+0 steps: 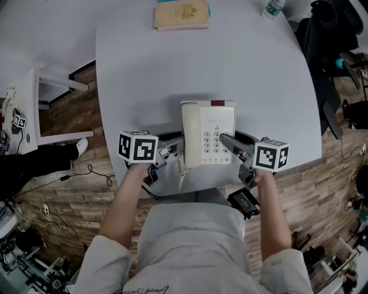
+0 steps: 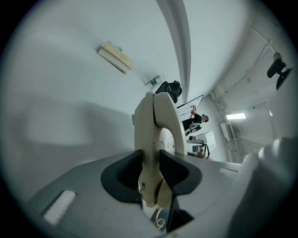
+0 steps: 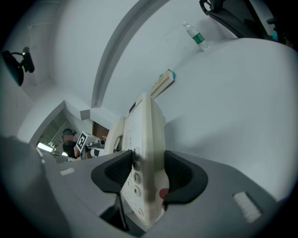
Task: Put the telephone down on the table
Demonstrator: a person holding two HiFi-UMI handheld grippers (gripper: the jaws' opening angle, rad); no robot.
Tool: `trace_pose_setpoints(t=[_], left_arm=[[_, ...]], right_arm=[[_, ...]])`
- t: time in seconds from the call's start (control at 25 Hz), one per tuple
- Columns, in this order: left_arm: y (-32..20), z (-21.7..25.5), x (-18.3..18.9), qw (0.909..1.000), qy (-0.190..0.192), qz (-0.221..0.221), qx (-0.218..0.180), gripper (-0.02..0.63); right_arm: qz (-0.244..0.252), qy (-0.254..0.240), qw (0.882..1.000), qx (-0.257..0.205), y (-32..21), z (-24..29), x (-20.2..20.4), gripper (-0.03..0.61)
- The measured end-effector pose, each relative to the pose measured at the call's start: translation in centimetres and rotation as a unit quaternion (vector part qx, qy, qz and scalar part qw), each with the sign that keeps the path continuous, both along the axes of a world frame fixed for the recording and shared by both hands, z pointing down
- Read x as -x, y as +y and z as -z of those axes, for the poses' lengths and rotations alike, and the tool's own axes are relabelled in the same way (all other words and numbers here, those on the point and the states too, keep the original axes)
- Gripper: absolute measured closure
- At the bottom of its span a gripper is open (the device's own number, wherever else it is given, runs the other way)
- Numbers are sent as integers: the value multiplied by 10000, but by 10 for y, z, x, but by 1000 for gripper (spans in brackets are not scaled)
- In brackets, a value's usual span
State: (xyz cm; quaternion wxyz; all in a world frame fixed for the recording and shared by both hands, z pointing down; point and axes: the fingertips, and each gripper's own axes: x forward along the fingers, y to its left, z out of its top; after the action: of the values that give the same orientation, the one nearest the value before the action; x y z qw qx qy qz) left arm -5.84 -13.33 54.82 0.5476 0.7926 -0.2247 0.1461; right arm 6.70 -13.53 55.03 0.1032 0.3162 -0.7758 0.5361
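- Since the telephone [image 1: 207, 135] is already pinched from both sides, the next move depends on how its body sits between the two tools, not on any reach towards it.
- The left gripper [image 1: 171, 148] comes in from the left. In the left gripper view its dark pads are pressed on the cream left flank of the phone [image 2: 156, 125], the side where the handset lies, so the left gripper [image 2: 151, 169] is clamped on it.
- The right gripper [image 1: 231, 141] comes in from the right. In the right gripper view it [image 3: 148, 172] grips the keypad edge of the phone [image 3: 146, 130], one pad on the button face and one on the underside.
- The phone's long axis runs near to far, across the line that joins the two tools, and its keypad faces up.
- It sits over the near part of the table [image 1: 172, 57], close to the near rim. I cannot tell whether its base already touches the top.
- Neither hand is nearer, as the phone lies between them, so I judge it should be lowered level with both hands together.
- The book [image 1: 181, 14] and bottle [image 1: 272, 8] at the far edge are well apart from it.
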Motion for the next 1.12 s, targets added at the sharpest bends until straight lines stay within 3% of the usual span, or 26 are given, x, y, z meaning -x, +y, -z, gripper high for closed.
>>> trace_pose_setpoints(t=[1.12], left_arm=[[-19, -42, 3, 9987, 71, 35, 495, 483]], right_arm=[[66, 135, 9997, 210, -27, -37, 6, 351]])
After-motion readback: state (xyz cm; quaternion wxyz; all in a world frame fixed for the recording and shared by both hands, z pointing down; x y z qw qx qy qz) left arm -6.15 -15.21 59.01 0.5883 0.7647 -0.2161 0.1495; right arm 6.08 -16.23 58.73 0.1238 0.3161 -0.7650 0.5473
